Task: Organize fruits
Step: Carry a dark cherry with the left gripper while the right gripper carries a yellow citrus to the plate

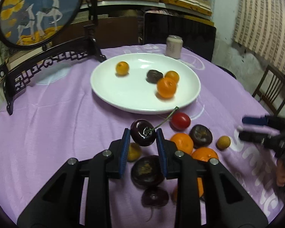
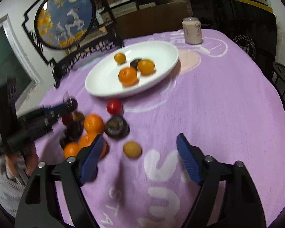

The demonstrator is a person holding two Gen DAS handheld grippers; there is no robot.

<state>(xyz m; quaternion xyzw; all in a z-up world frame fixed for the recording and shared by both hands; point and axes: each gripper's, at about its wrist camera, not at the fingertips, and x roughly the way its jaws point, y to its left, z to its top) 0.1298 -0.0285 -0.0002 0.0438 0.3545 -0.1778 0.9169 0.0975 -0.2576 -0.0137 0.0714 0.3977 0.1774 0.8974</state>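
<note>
My left gripper is shut on a dark cherry with a green stem, held above a pile of loose fruit: oranges, dark mangosteens, a red tomato and a small tan longan. The white plate beyond holds three orange fruits and one dark fruit. My right gripper is open and empty above the purple cloth, just right of the pile, with the longan between its fingers' line. The left gripper shows blurred at the left of the right wrist view.
A pale drink can stands behind the plate. A black carved stand with a round deer painting stands at the table's back left. A dark chair is off the table's right edge. Shelves fill the background.
</note>
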